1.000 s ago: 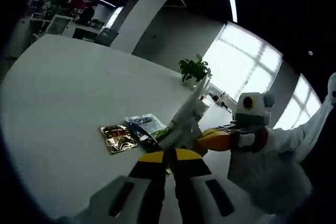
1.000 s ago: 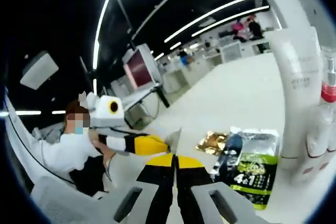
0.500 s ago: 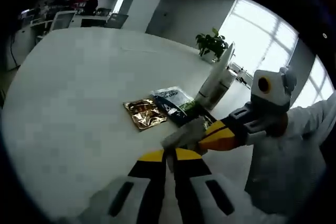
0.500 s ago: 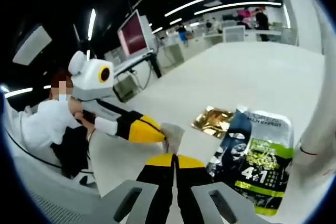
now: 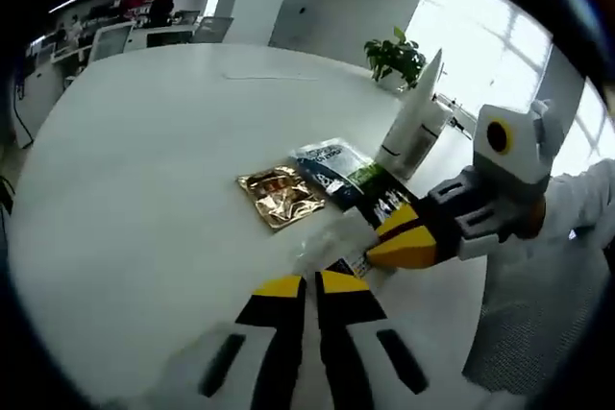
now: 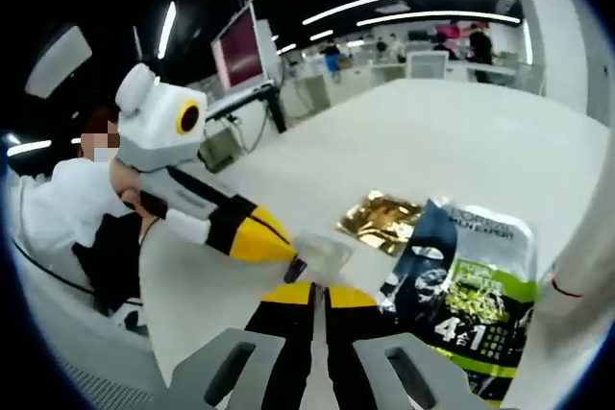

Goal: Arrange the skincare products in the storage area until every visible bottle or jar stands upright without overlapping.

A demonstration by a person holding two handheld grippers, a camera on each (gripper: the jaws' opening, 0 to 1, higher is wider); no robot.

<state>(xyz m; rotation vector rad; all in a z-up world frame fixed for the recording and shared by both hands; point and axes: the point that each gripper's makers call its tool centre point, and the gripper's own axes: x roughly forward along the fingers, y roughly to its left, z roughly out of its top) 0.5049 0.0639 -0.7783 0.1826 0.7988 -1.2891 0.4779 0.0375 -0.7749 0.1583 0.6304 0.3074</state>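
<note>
Between both grippers' jaws — a pale sachet (image 5: 332, 242), blurred, contents unreadable.

- Gold sachet (image 5: 281, 196) lies on the table (image 5: 135, 170), beside the dark pouch (image 5: 341, 172).
- White tube (image 5: 415, 120) stands beyond the pouch, toward the table's far edge.
- Potted plant (image 5: 396, 55) sits at that far edge.
</note>
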